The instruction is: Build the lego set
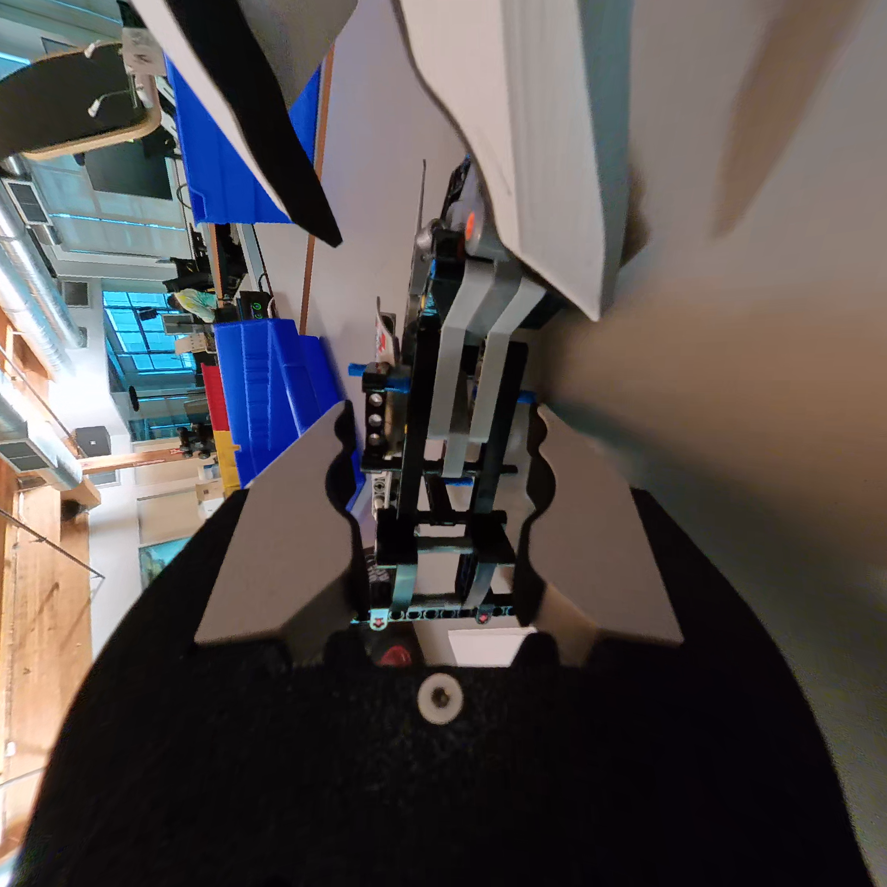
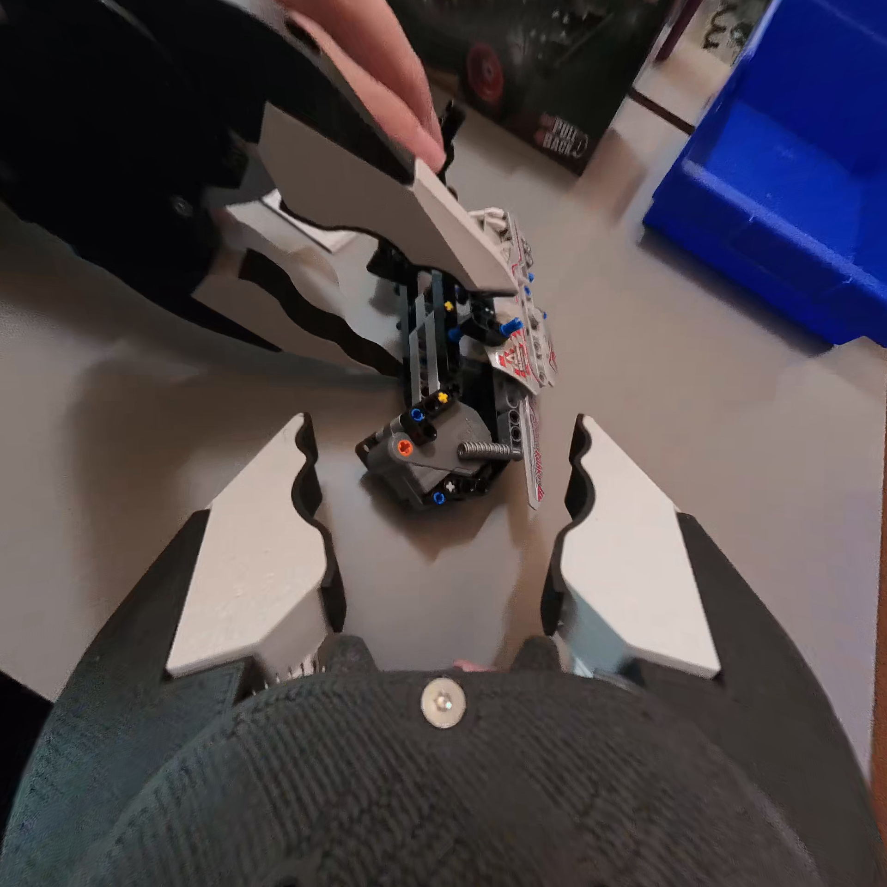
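So the black-and-grey Technic-style lego chassis (image 2: pixel 446 379) is a good way along: frame of black beams, grey pull-back motor block with an orange axle hole at the near end, a metal spring, blue and yellow pins in place, and a silver printed body panel (image 2: pixel 523 355) with red markings on one side. No wheels on it that I can see, and the other flank looks bare, so I'd guess bodywork and wheels are left. It sits tilted on the pale grey bench (image 2: pixel 672 432), with the left gripper (image 2: pixel 408 331) straddling it, fingers around the frame; looks clamped, but the blur makes me unsure. The right gripper (image 2: pixel 441 437) hovers just short of the motor end, fingers spread wide, holding nothing. A blue plastic bin (image 2: pixel 777 192) and the dark set box (image 2: pixel 552 72) sit behind.
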{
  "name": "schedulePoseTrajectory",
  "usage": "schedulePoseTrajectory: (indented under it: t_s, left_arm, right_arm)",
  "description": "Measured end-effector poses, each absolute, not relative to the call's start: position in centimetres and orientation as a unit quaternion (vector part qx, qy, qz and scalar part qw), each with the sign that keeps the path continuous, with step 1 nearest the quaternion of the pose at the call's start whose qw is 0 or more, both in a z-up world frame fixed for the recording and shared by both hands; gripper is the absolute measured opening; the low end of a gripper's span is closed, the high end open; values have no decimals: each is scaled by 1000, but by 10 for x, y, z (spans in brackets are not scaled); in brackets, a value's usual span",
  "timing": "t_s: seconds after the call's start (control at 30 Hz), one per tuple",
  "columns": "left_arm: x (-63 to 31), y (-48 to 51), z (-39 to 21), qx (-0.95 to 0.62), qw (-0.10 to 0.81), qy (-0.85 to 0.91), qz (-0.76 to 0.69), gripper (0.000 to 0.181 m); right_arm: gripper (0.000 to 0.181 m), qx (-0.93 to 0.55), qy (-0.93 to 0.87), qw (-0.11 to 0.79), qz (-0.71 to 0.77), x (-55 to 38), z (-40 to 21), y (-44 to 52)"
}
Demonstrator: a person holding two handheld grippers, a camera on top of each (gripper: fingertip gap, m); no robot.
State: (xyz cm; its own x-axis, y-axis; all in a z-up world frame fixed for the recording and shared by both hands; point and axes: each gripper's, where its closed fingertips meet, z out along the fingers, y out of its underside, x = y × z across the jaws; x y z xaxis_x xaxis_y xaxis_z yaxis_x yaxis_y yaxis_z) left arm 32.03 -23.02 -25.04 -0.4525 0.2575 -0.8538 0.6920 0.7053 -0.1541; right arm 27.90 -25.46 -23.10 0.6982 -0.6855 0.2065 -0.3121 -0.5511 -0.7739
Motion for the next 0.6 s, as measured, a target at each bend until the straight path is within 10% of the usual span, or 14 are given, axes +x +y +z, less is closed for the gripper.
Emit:
schedulePoseTrajectory:
  t_s: [0.4,0.6]
  left_arm:
    - [322,-235,-249,327,487,774,-239,58]
    - [321,-239,-248,332,505,760,-240,57]
  right_arm:
    - [46,-850,177,380,-318,281,-214,-233]
    - [65,-861,149,280,-397,293,-228,-235]
